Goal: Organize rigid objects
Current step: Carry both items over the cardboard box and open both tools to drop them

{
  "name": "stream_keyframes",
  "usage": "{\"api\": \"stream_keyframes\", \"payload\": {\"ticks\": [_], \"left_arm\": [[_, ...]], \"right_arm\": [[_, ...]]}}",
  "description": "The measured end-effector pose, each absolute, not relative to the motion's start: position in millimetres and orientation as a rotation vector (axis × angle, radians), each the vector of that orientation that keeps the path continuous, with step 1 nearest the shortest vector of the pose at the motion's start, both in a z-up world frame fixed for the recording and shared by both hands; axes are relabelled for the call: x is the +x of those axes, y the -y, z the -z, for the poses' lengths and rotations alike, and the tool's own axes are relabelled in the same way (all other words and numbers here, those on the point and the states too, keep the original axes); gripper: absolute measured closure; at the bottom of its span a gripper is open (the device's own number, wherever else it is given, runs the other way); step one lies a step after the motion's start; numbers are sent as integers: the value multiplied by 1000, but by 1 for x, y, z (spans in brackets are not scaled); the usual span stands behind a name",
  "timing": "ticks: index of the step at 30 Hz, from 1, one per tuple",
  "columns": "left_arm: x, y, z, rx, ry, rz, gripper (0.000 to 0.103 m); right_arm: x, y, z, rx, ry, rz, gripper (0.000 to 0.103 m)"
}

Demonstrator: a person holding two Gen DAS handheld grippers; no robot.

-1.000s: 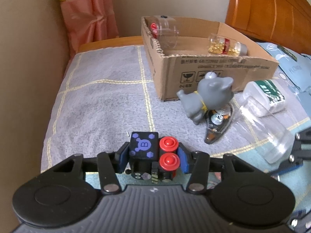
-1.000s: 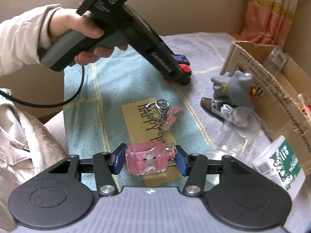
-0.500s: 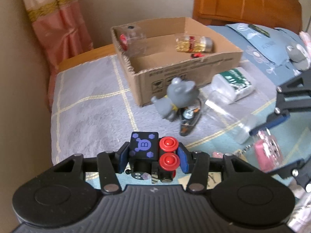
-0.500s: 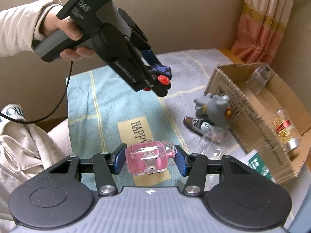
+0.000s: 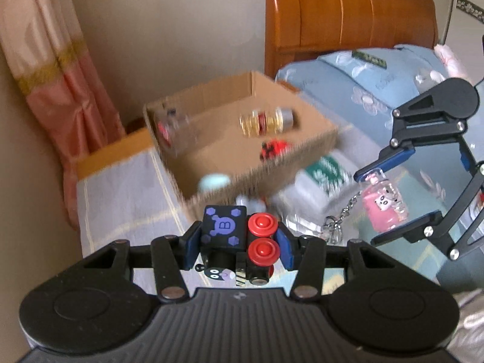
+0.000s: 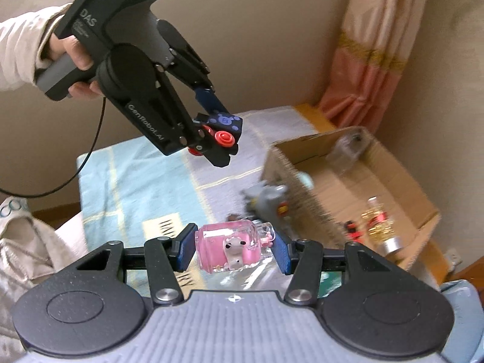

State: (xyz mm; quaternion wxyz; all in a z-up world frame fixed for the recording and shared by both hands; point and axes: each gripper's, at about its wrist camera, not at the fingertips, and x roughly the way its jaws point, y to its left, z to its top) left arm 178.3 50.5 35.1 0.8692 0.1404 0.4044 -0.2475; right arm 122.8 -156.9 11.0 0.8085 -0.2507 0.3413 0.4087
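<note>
My left gripper is shut on a black toy block with a purple "B" face and red round wheels, held in the air short of the cardboard box. It also shows in the right wrist view. My right gripper is shut on a pink bottle-shaped keychain, held above the table; it shows in the left wrist view with its chain hanging. The box holds a gold-and-red bottle, a clear jar and a small red-black toy.
A grey toy animal stands on the cloth by the box front. A white green-labelled container lies right of the box. A wooden headboard and blue bedding are behind. A curtain hangs left.
Both grippers rose higher and moved toward the box, each still holding its object. The box interior now shows more from above.
</note>
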Motion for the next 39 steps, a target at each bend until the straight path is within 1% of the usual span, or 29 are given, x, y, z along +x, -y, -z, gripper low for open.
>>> {"api": "stream_keyframes", "payload": {"ticks": [4, 8, 13, 20, 21, 22, 24, 29, 32, 39], "left_arm": [[202, -41, -50, 290, -807, 511, 54], [225, -29, -54, 291, -790, 509, 54], [253, -18, -43, 296, -807, 491, 54], [287, -16, -12, 268, -862, 468, 54], [290, -16, -9, 262, -868, 457, 51], [293, -18, -6, 249, -875, 446, 37], [294, -23, -3, 212, -878, 444, 18], [286, -26, -4, 230, -834, 430, 17], [277, -28, -5, 243, -815, 430, 13], [262, -38, -7, 217, -792, 443, 12]], "right_arm": [[143, 163, -25, -518, -708, -833, 46], [161, 168, -37, -502, -683, -808, 46], [187, 170, -42, -463, -672, -779, 46], [215, 170, -40, -444, -684, -749, 46], [218, 171, -39, -442, -689, -741, 46], [222, 173, -38, -439, -694, -735, 46], [228, 175, -35, -430, -705, -719, 46], [250, 177, -29, -412, -730, -675, 46], [269, 176, -24, -401, -757, -625, 46], [307, 181, -14, -349, -808, -506, 46]]}}
